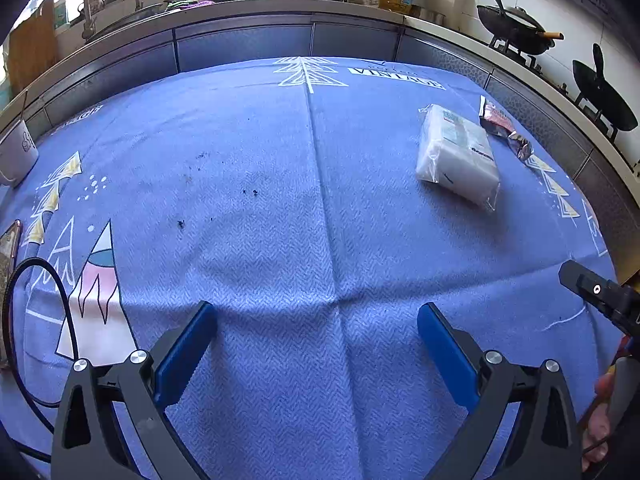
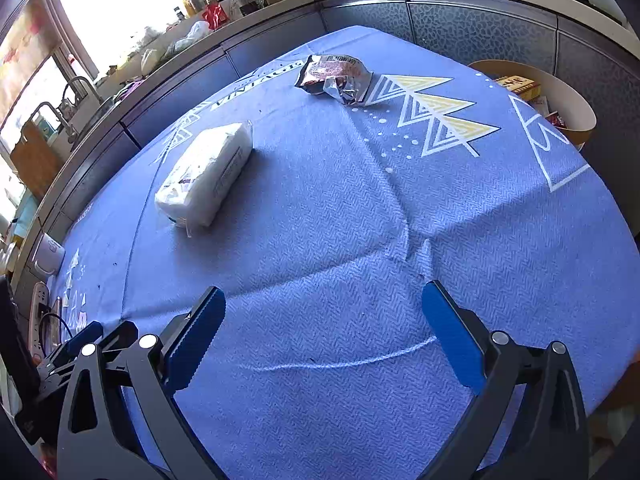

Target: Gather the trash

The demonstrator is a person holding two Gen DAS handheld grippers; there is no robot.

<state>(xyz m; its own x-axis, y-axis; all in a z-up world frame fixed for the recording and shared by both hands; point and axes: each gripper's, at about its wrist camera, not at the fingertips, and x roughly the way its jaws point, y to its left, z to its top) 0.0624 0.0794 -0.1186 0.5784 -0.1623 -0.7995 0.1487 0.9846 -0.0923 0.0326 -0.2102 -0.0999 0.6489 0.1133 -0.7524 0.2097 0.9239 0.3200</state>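
Note:
A crumpled foil snack wrapper (image 2: pixel 334 78) lies near the far edge of the blue tablecloth (image 2: pixel 360 216); in the left wrist view the wrapper (image 1: pixel 505 130) sits at the far right. A white tissue pack in clear plastic (image 2: pixel 208 174) lies left of it, also seen as the pack (image 1: pixel 458 152). A round bin (image 2: pixel 560 100) with boxes inside stands beyond the table's right edge. My left gripper (image 1: pixel 316 320) hovers open over bare cloth, nothing between its blue pads. My right gripper (image 2: pixel 324 304) is open too, short of both items.
A white mug (image 1: pixel 16 152) stands at the table's left edge, with a black cable (image 1: pixel 48 320) and a phone (image 1: pixel 10 240) close by. A kitchen counter with a sink, bottles and bags runs behind the table. Woks (image 1: pixel 516 24) sit on a stove at right. Dark crumbs (image 1: pixel 182 224) dot the cloth.

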